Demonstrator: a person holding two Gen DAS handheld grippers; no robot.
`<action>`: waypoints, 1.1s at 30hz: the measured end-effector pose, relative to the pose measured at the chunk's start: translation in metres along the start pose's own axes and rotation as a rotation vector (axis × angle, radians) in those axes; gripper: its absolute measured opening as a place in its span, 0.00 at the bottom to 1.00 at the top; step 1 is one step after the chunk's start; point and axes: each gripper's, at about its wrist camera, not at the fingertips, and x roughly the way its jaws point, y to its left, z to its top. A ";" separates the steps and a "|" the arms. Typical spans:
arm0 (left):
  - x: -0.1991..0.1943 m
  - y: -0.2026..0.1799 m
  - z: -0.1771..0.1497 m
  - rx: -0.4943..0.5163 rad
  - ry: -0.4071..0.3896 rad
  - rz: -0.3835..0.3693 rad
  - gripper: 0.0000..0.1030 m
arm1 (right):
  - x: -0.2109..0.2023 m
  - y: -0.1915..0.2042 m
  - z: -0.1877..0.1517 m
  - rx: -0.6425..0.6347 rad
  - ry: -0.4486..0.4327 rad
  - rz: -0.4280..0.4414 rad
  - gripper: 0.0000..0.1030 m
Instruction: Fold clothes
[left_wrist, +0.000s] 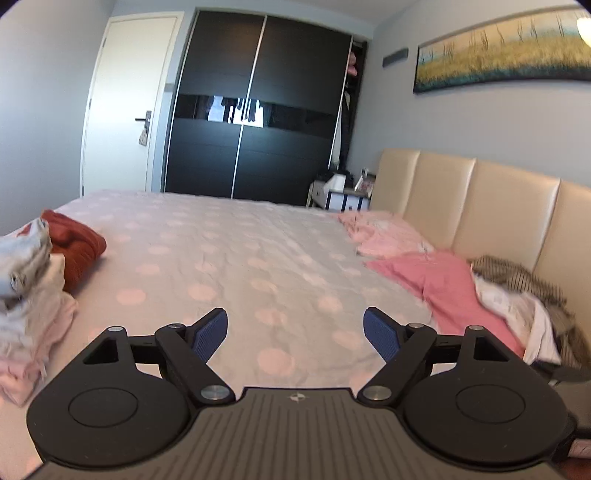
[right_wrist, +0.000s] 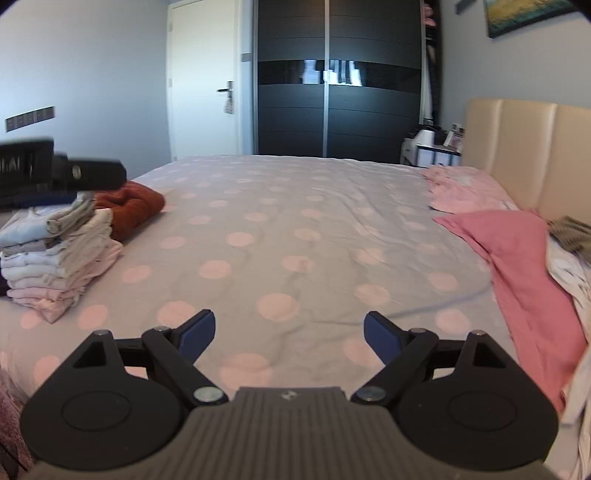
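The bed wears a grey sheet with pale pink dots and backs onto a cream padded headboard. At its left edge sits a stack of folded clothes, with a rust-red garment just behind, touching it. Along the headboard side lie a light pink garment, a deeper pink one, and a rumpled heap of white and striped clothes.

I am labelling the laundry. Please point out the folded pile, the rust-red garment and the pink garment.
folded pile (right_wrist: 55, 254): right wrist view, side of the stack.
rust-red garment (right_wrist: 129, 205): right wrist view, its top.
pink garment (left_wrist: 443, 280): left wrist view, its flat middle.
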 end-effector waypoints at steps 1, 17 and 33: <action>0.004 -0.004 -0.010 0.010 0.018 0.010 0.79 | -0.002 -0.004 -0.007 0.007 -0.001 -0.018 0.89; 0.035 0.012 -0.074 0.030 0.086 0.201 0.79 | 0.027 0.029 -0.055 0.021 -0.031 -0.211 0.94; 0.074 0.050 -0.099 0.004 0.158 0.251 0.79 | 0.089 0.056 -0.060 0.036 0.104 -0.164 0.97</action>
